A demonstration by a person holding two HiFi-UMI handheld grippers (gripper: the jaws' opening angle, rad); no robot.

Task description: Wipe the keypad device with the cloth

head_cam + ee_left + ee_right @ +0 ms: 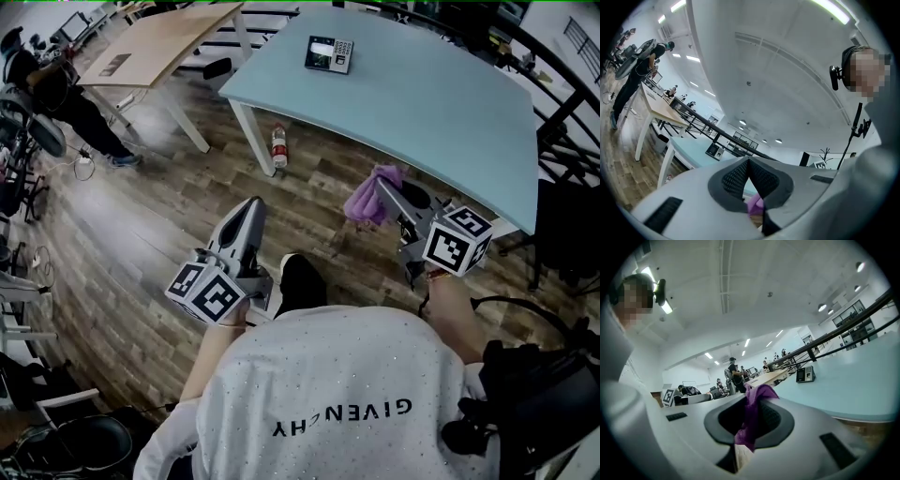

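The keypad device (328,53) lies flat near the far edge of the light blue table (441,112); it also shows small in the left gripper view (714,150) and as the keypad device (805,374) in the right gripper view. My right gripper (379,190) is shut on a purple cloth (371,194), which hangs bunched just short of the table's near edge. The cloth (751,416) fills the closed jaws. My left gripper (251,208) is shut and empty, held low over the floor left of the table. A bit of purple cloth (756,204) shows past its tips.
A plastic bottle (278,148) stands on the wood floor by a white table leg. A wooden table (164,42) is at the far left, with a person (56,94) beside it. Black railings and a chair lie to the right.
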